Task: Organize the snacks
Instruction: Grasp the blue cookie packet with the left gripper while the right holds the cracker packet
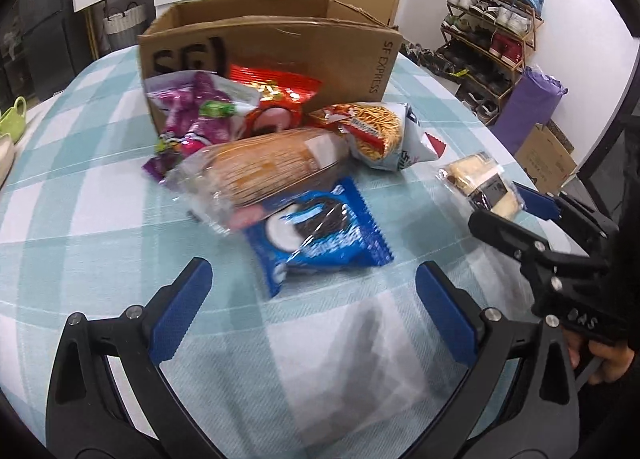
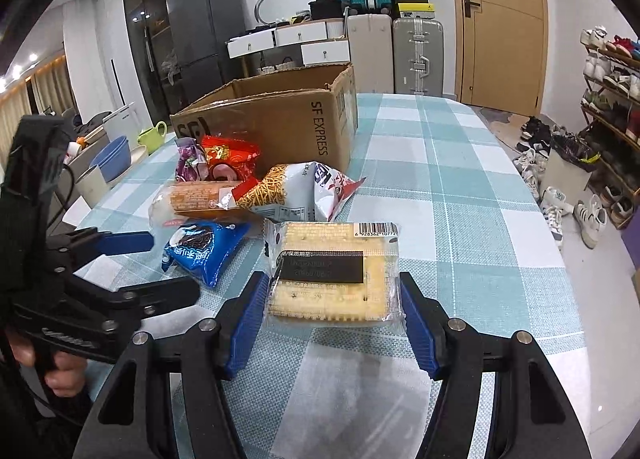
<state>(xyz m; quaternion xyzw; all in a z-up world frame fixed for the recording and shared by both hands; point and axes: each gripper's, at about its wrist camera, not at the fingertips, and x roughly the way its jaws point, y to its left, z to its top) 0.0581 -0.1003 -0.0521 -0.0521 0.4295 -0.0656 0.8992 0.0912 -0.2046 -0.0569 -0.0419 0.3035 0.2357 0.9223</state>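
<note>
Underneath everything lies one tabletop (image 2: 460,187) covered in a woven cloth of pale teal and white checks. Next in size is a single brown corrugated cardboard box (image 2: 280,119), open at the top with ragged flap edges and "SF EXPRESS" printed down one corner; it stands toward the far side of the tabletop. Six snack packets can be counted, five of them heaped against the box's near wall. Among the five, a long clear-wrapped roll of round orange biscuits (image 1: 268,165) lies on its side; a puffy white bag of thin fried sticks (image 1: 380,131) rests to its right; a crinkled red foil bag (image 1: 276,95) leans on the cardboard; a glossy purple bag (image 1: 192,115) sits at the left; and a flat blue packet of sandwich cookies (image 1: 320,231) with zigzag-cut ends lies nearest the left gripper (image 1: 312,307). That gripper's black jaws with ribbed blue pads stand wide apart above bare cloth, holding nothing, just short of the blue packet. The sixth packet, a square clear-wrapped block of pale crackers (image 2: 334,271) with a barcode and a black label, sits apart from the heap, on the right. The right gripper (image 2: 334,323) has its jaws partly closed, one ribbed blue pad against each side of the cracker pack, gripping it.
</note>
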